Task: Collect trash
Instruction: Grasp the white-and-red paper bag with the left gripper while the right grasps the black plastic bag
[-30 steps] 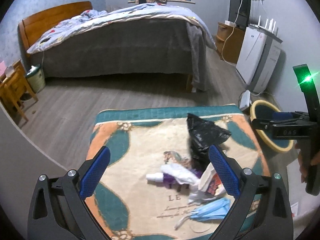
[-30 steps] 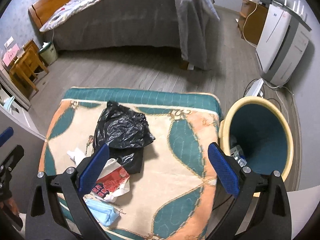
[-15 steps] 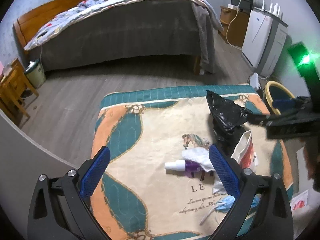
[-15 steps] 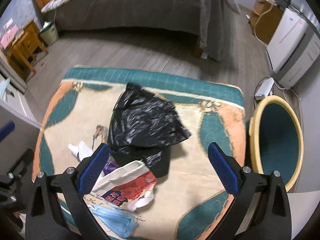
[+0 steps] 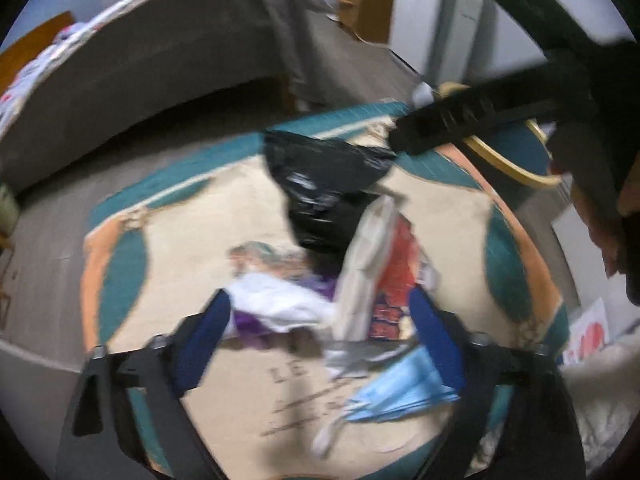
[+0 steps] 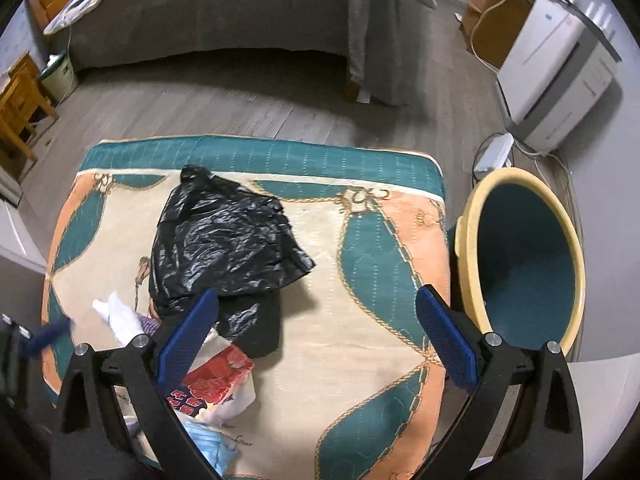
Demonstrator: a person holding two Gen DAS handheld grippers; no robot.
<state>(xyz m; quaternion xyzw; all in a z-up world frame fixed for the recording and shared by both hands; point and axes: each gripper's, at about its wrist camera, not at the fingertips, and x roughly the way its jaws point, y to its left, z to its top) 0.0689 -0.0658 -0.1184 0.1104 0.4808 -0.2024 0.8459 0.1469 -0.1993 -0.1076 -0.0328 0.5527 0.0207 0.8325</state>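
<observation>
Trash lies on a patterned mat [image 6: 372, 248] on a low table: a black plastic bag [image 6: 224, 240], a red and white bag [image 6: 212, 384], a white tissue [image 6: 120, 316] over something purple, and a blue face mask [image 6: 208, 448]. In the blurred left wrist view the black bag [image 5: 324, 184], red and white bag [image 5: 380, 272], tissue [image 5: 280, 300] and mask [image 5: 404, 392] lie just ahead of my open, empty left gripper [image 5: 316, 344]. My right gripper [image 6: 316, 336] is open and empty above the mat, right of the black bag. A yellow-rimmed teal bin [image 6: 528, 256] stands at the mat's right edge.
A bed with a grey cover [image 6: 224, 12] stands across the wood floor. A white appliance [image 6: 560, 80] and a wooden cabinet [image 6: 496, 28] are at the right wall. A small wooden table [image 6: 16, 112] and a pale bin [image 6: 60, 76] are at the left.
My left gripper has moved forward and down towards the trash pile, and its view is now blurred. My right gripper has shifted right, so the teal bin shows larger beside it.
</observation>
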